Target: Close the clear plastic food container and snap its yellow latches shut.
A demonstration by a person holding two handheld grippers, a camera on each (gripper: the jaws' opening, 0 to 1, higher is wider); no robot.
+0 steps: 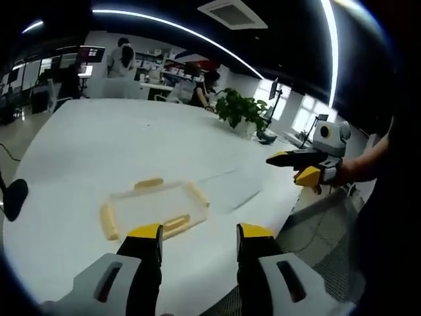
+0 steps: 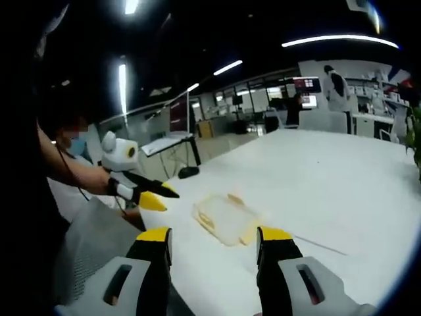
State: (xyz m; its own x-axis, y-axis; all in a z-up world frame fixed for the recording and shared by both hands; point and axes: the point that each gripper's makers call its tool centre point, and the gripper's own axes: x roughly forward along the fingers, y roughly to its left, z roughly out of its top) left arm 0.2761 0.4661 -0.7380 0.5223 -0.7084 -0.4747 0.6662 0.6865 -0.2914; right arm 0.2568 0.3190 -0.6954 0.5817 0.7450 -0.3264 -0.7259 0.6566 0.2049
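Note:
A clear plastic food container [image 1: 154, 207] with yellow latches along its sides lies flat on the white table [image 1: 131, 138], and its latches look splayed outward. My left gripper [image 1: 199, 234] hovers just short of it, open and holding nothing. My right gripper [image 1: 291, 168] is in the air off to the right, over the table's edge, also open. From the right gripper view, the container [image 2: 227, 217] sits just beyond my right gripper [image 2: 214, 235], whose jaws stand wide apart. My left gripper [image 2: 162, 196] comes in from the left, apart from the container.
A potted plant [image 1: 240, 108] stands at the table's far right edge. People sit at desks [image 1: 122, 59] beyond the table. A dark round object [image 1: 13, 197] lies off the left edge. The person's arm [image 2: 72, 168] holds the left gripper. The table's near edge drops to grey floor [image 1: 316, 224].

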